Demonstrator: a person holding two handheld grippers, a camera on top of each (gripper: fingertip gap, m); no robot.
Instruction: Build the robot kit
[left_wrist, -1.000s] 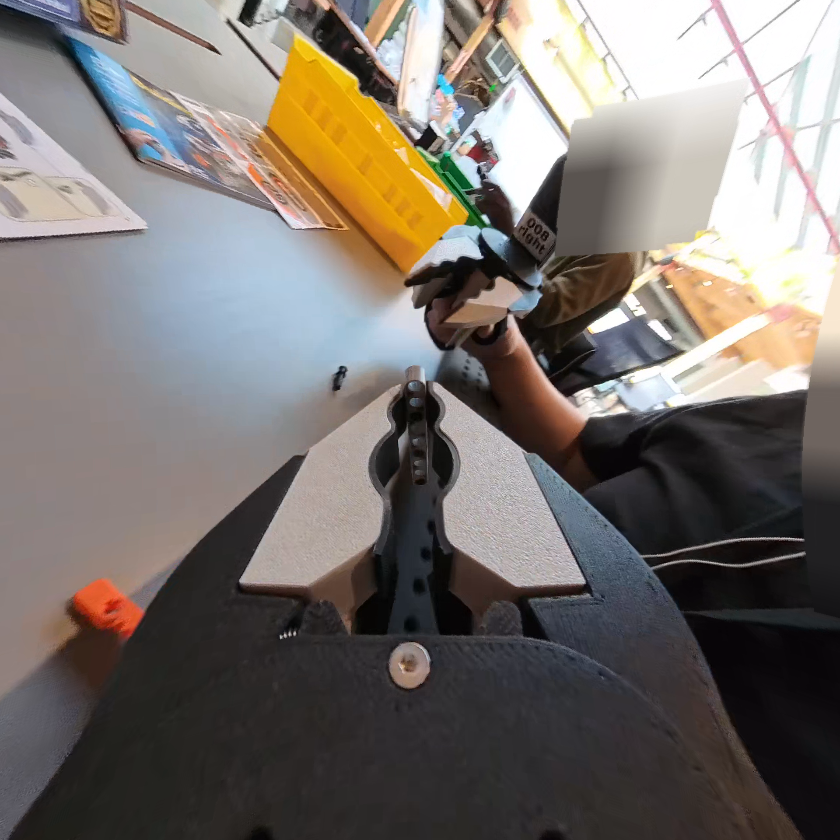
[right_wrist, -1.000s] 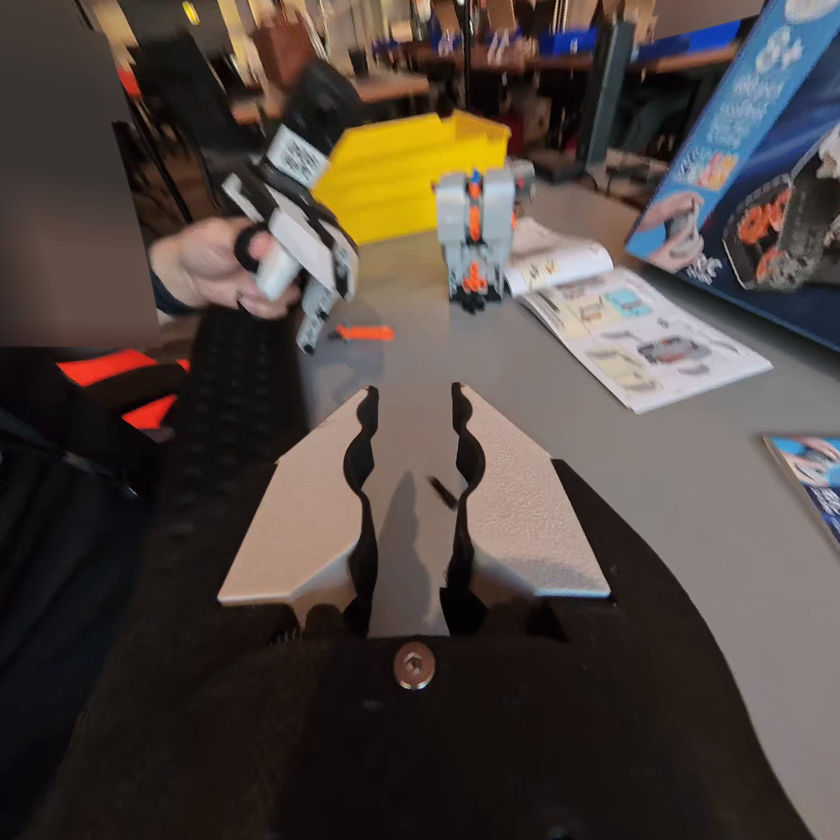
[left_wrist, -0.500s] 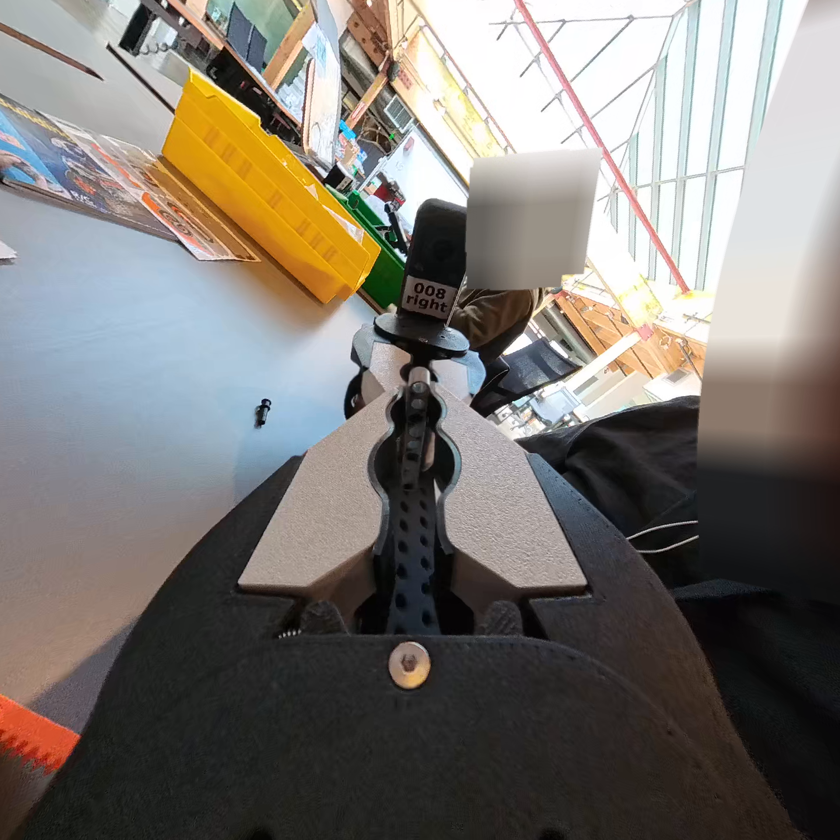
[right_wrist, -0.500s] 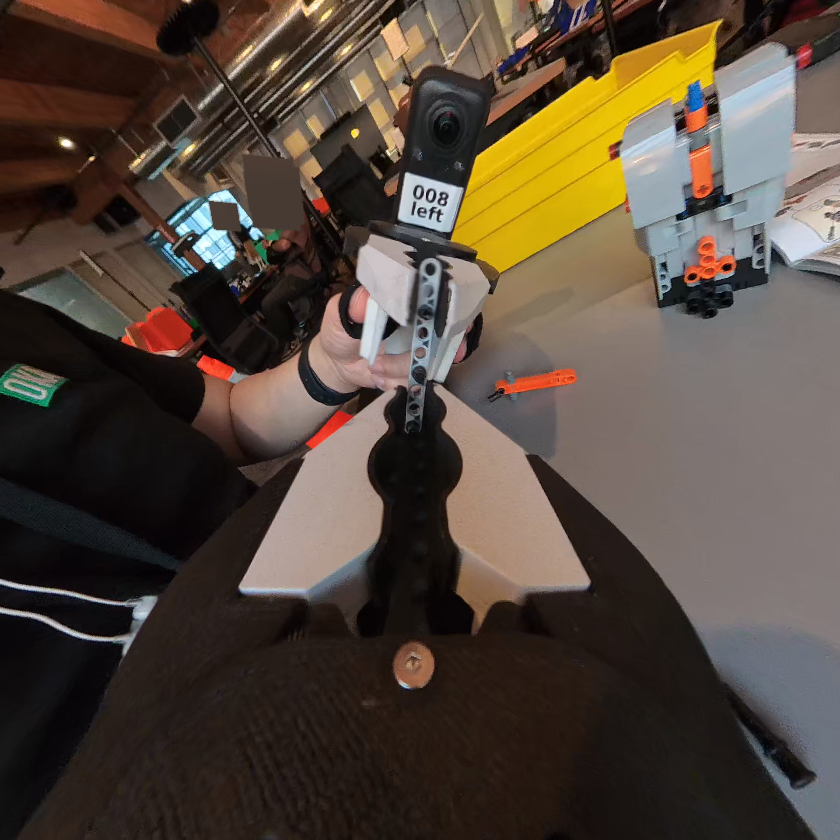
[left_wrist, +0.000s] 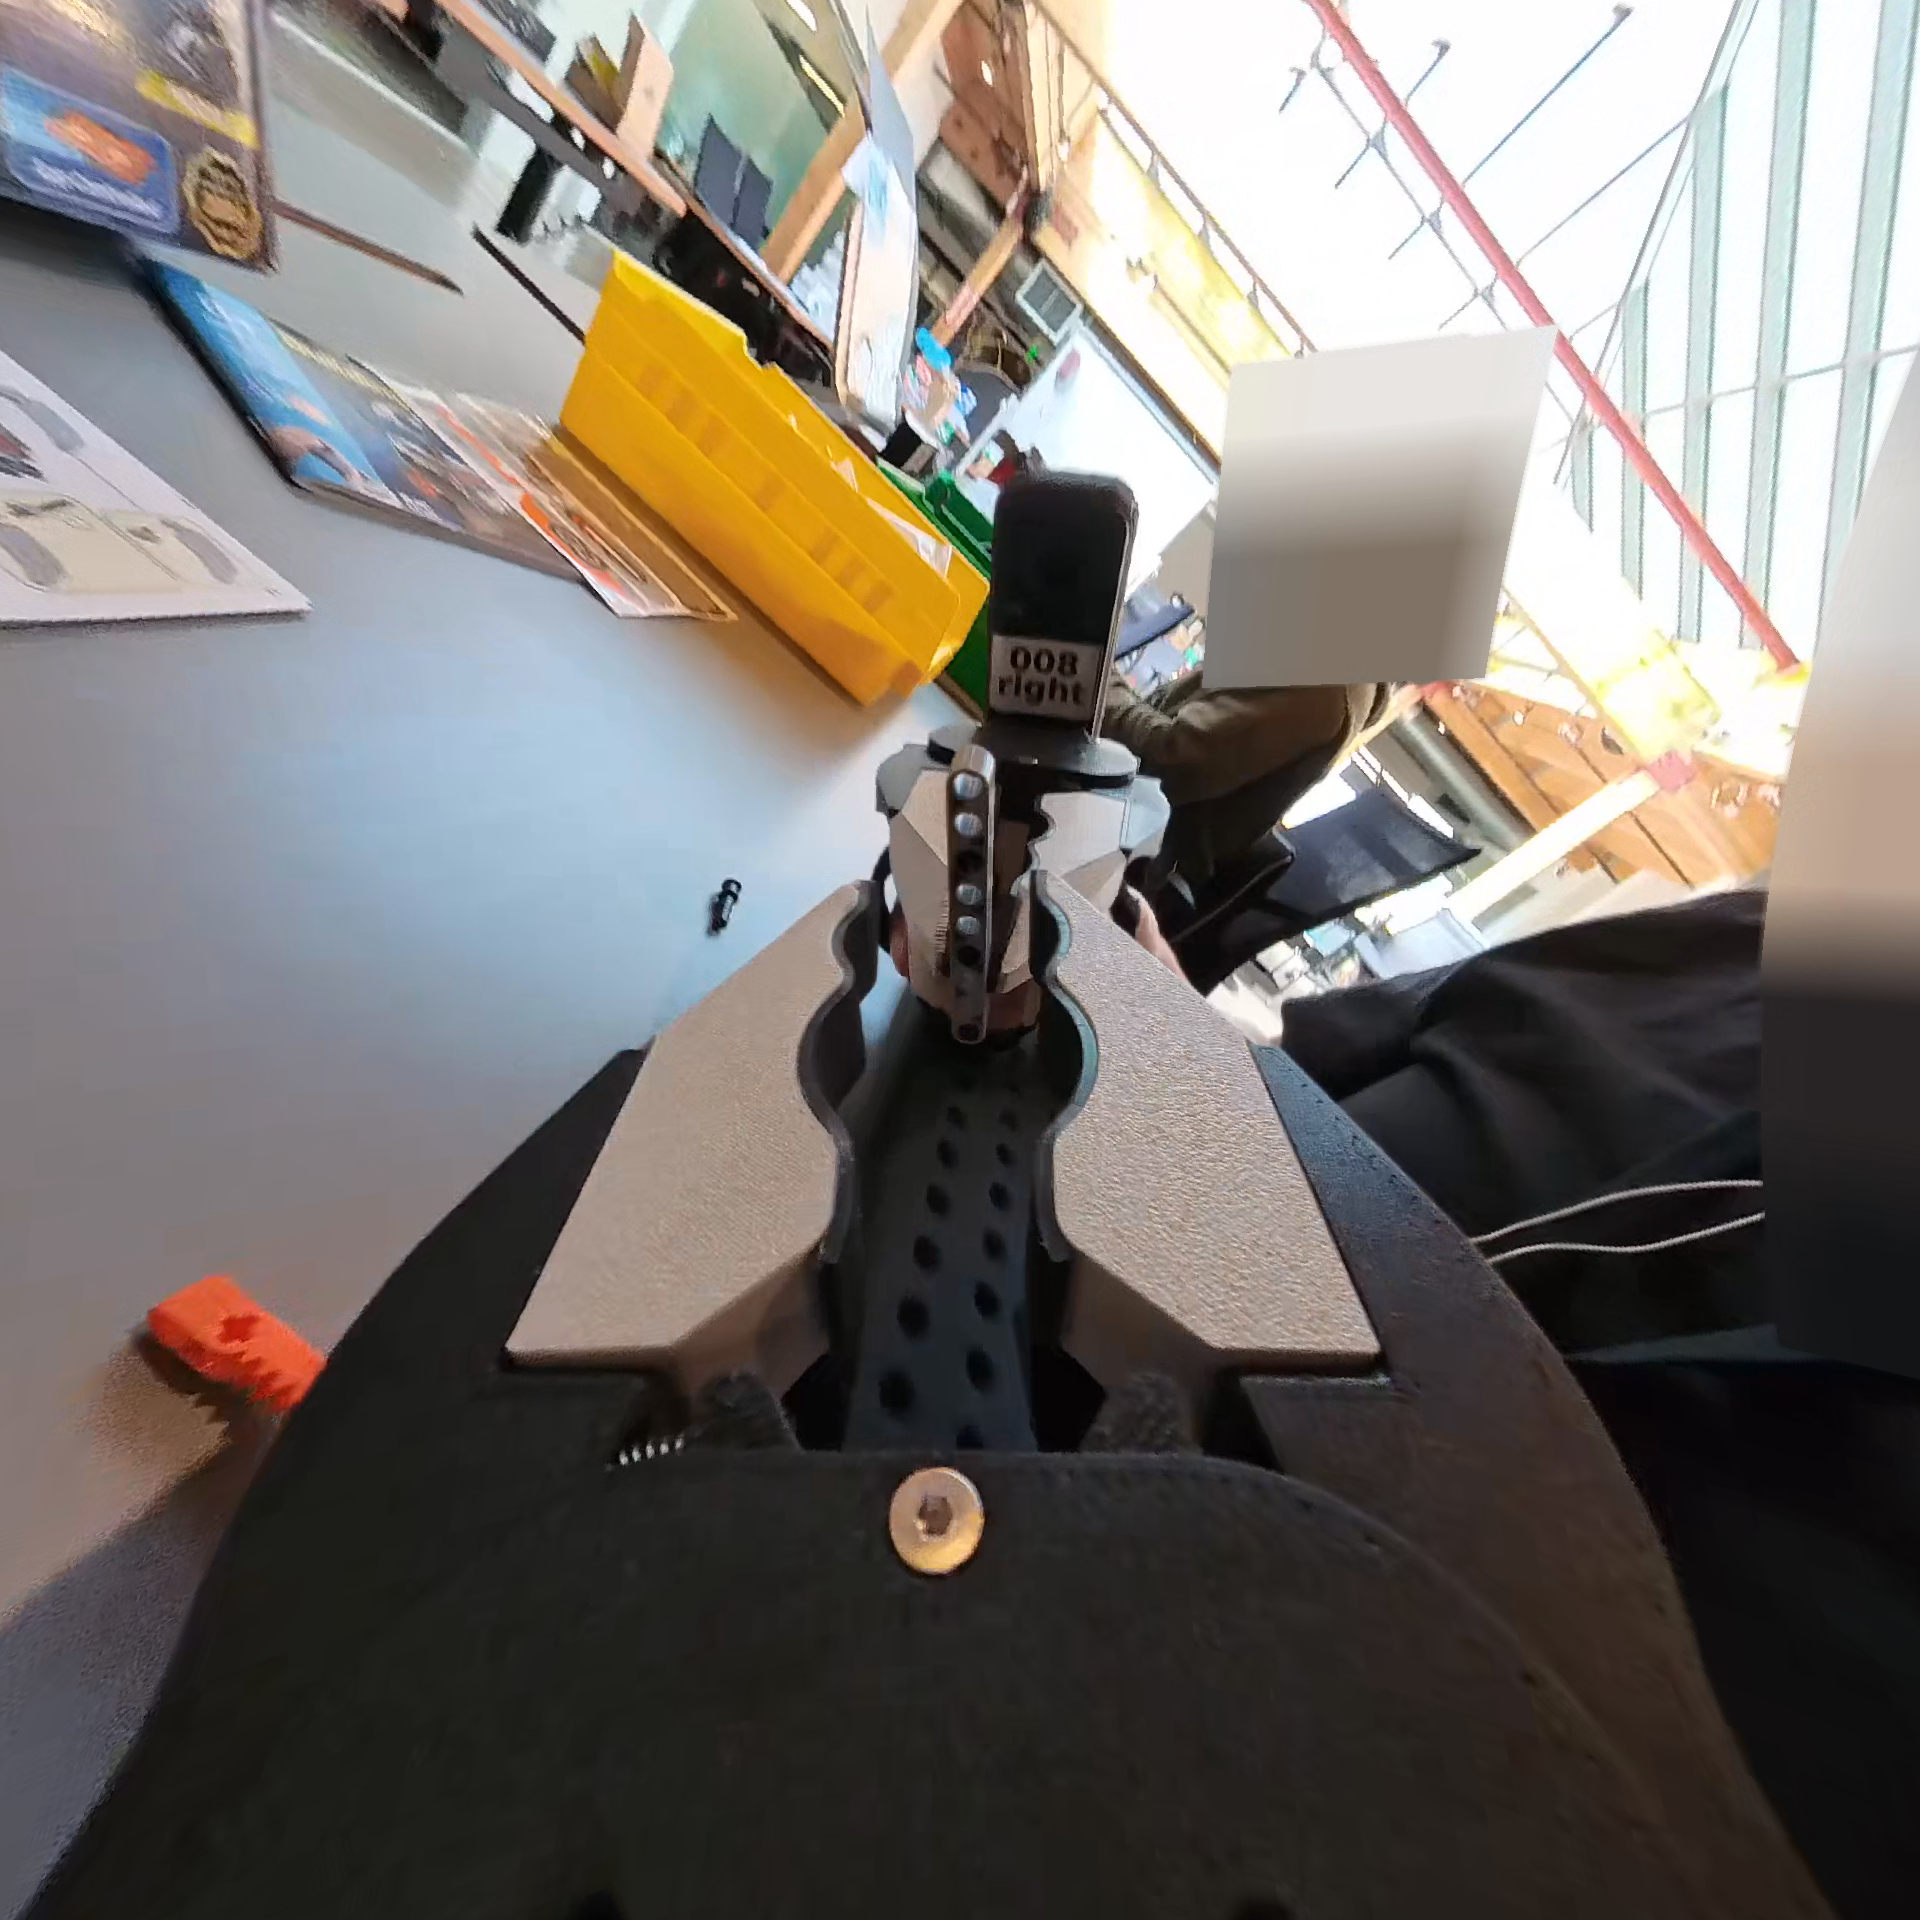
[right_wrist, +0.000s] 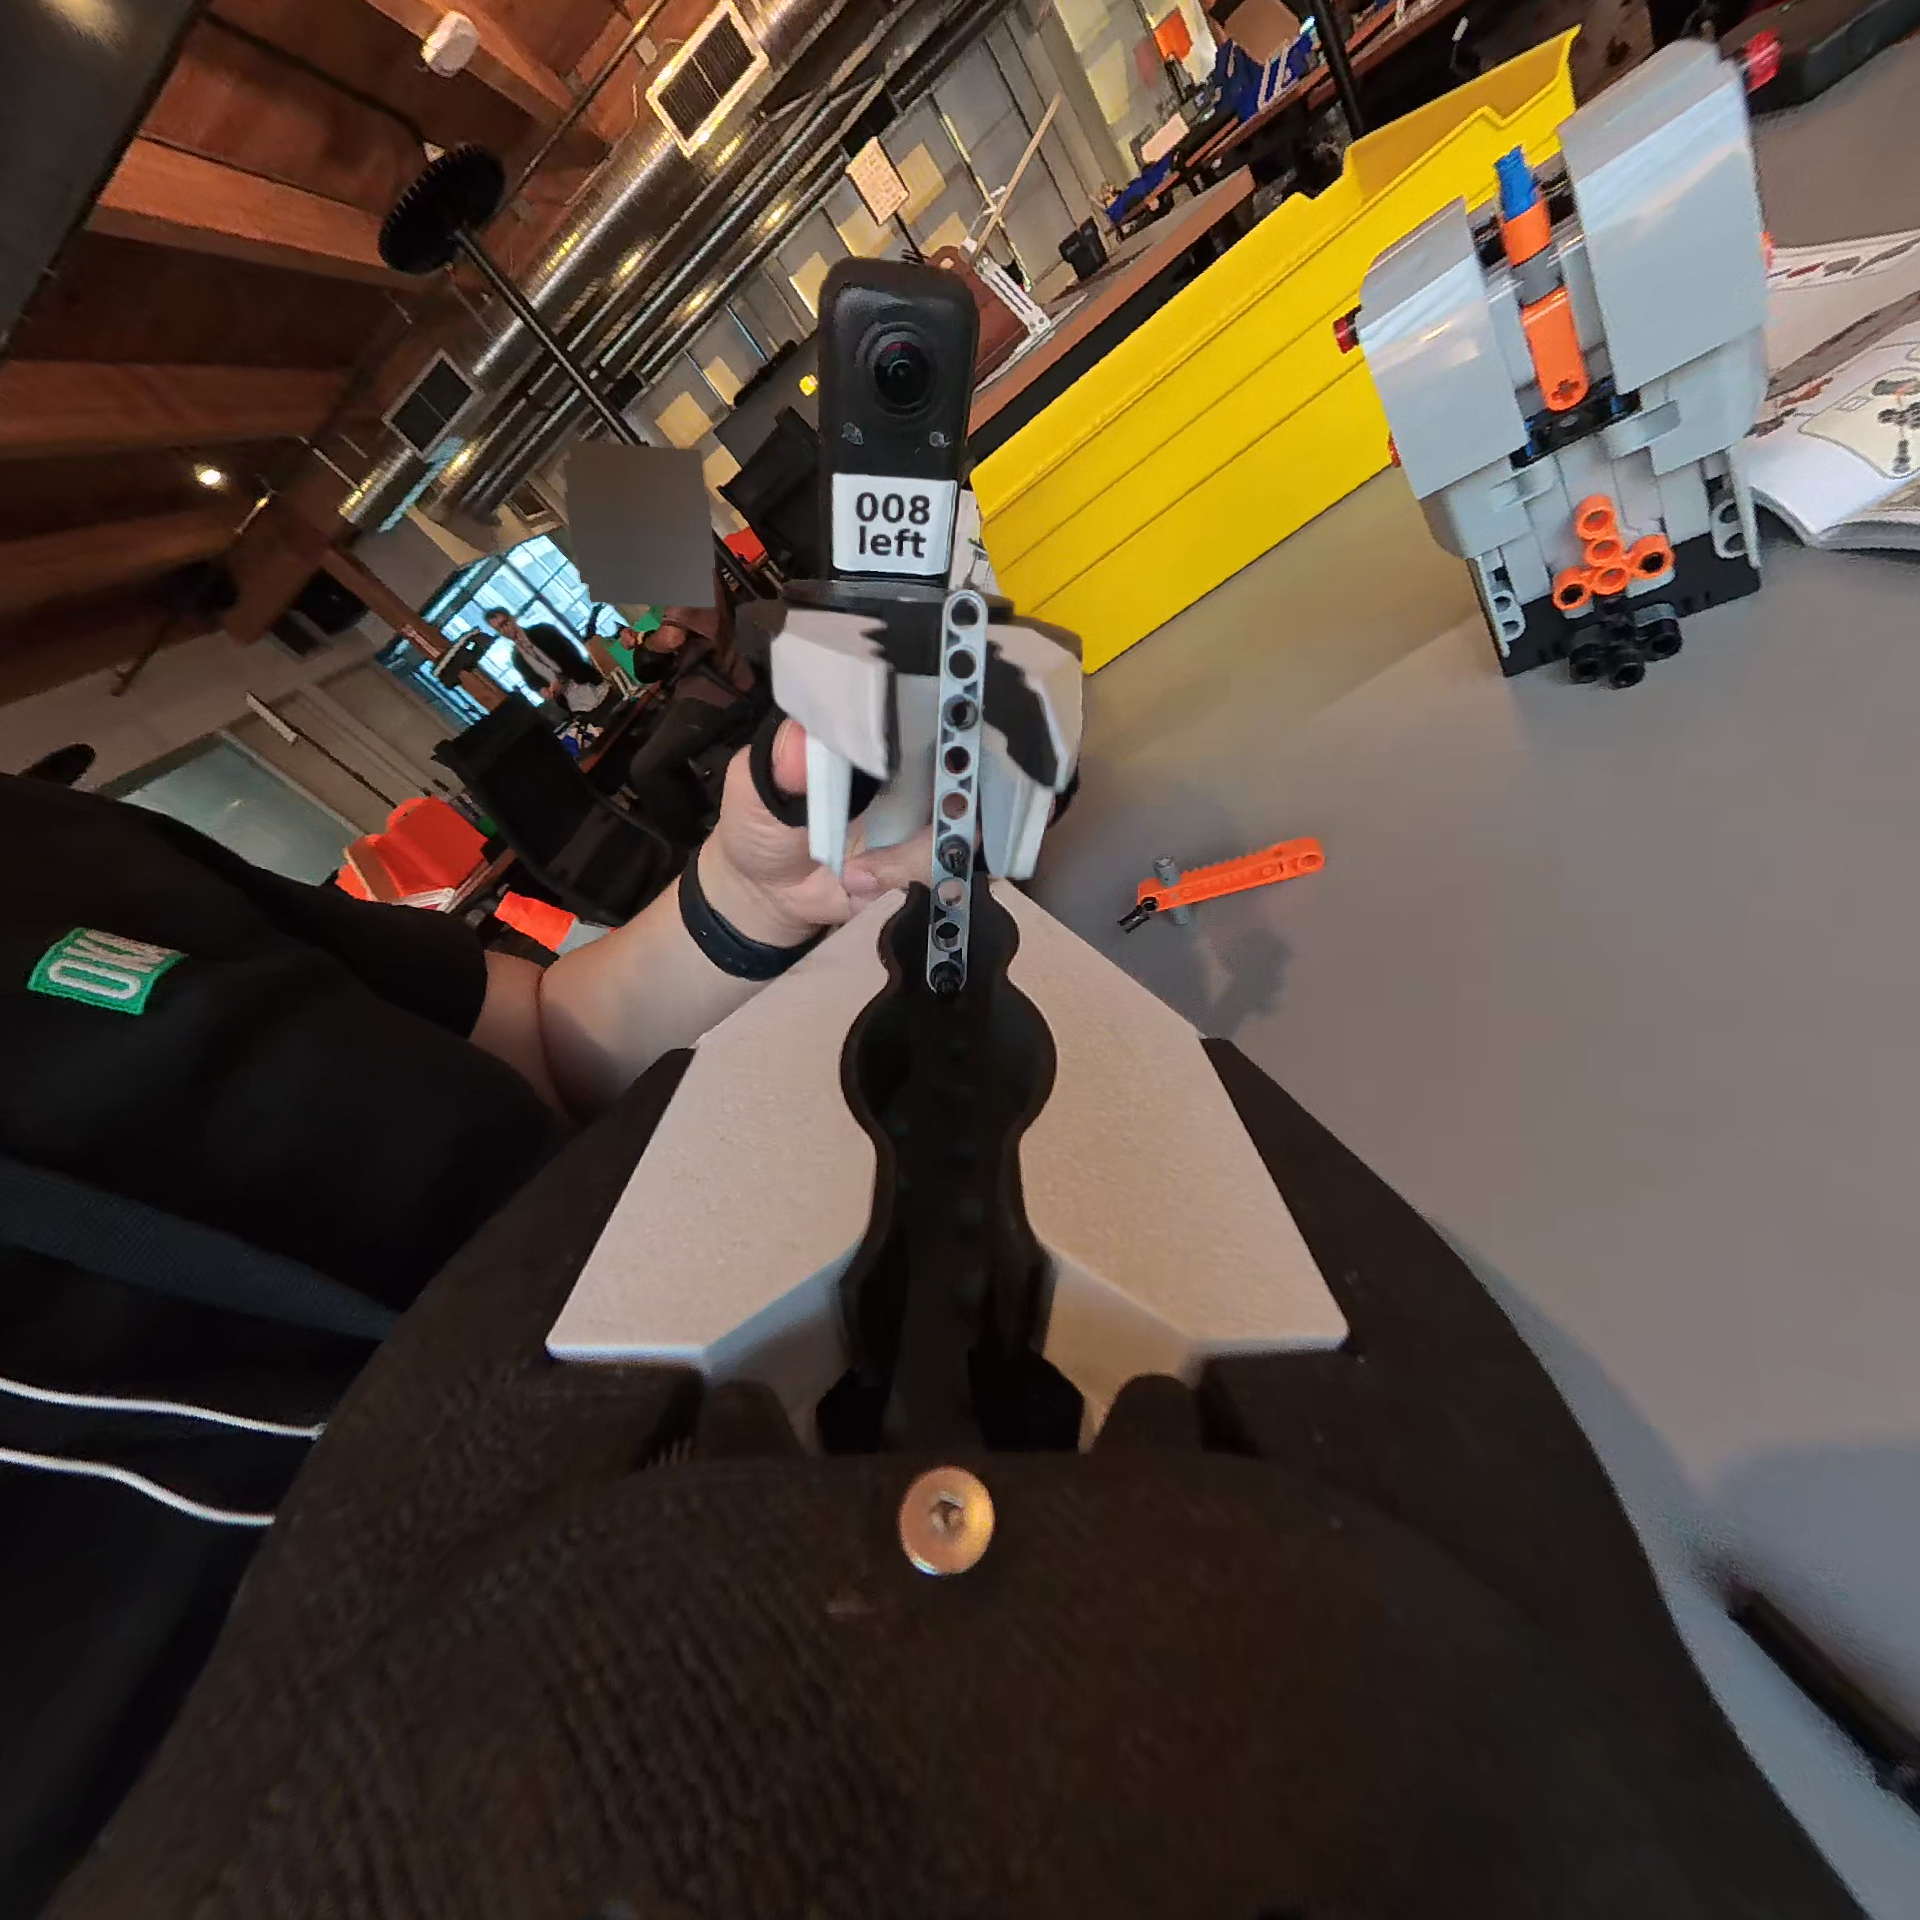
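A grey beam with a row of holes (right_wrist: 958, 748) is clamped at its lower end in my right gripper (right_wrist: 948, 914), which is shut on it. The beam sticks forward and up, above the grey table (right_wrist: 1558, 935). My left gripper (left_wrist: 956, 914) faces the right one and is open. Its fingers stand on either side of the beam's far end (left_wrist: 971, 862) without gripping it. In the right wrist view the left gripper (right_wrist: 925, 831) shows with its fingers spread around the beam. In the left wrist view the right gripper (left_wrist: 982, 935) shows head-on, closed on the beam.
A grey and orange brick model (right_wrist: 1569, 416) stands on the table by a yellow bin (right_wrist: 1195, 447). An orange toothed piece (right_wrist: 1226, 883) and a small black pin (left_wrist: 724, 902) lie loose. Booklets (left_wrist: 125, 530) and a magazine (left_wrist: 343, 416) lie farther off. A person's dark clothing (right_wrist: 260, 1091) is close.
A second ago the left gripper held the beam and the right was open. The right gripper then closed on the beam. Now the left gripper has opened and the right holds it alone.
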